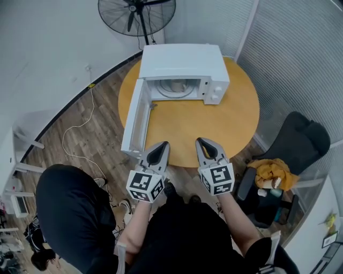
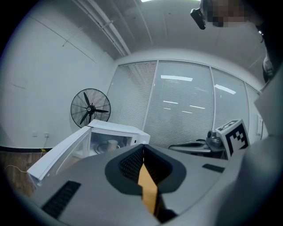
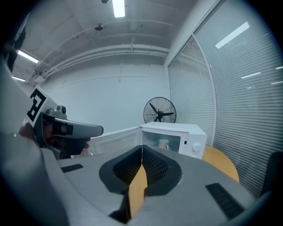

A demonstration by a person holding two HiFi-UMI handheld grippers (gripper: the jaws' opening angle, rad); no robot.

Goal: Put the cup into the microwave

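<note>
A round wooden table (image 1: pixel 236 123) stood on a wood-plank floor (image 1: pixel 102 107) in a pale-walled room. A standing fan (image 1: pixel 136 16) was behind the table and slatted blinds (image 1: pixel 300 53) ran along the right side. A black office chair (image 1: pixel 305 139) with a yellow cloth (image 1: pixel 270 171) on it sat to the right of the table, and a white cable (image 1: pixel 75 134) trailed across the floor on the left.

A white microwave (image 1: pixel 182 61) sat at the table's far edge, with its door (image 1: pixel 135 115) swung wide open to the left. The white cup (image 3: pixel 163 144) stood upright inside, on the turntable. Its long axis was vertical and its mouth faced up. Which way its handle pointed was too small to tell.

The left gripper (image 1: pixel 162 145) and right gripper (image 1: pixel 201 142) were held side by side over the table's near edge, well apart from the microwave. Each had its jaws pressed together with nothing between them.
</note>
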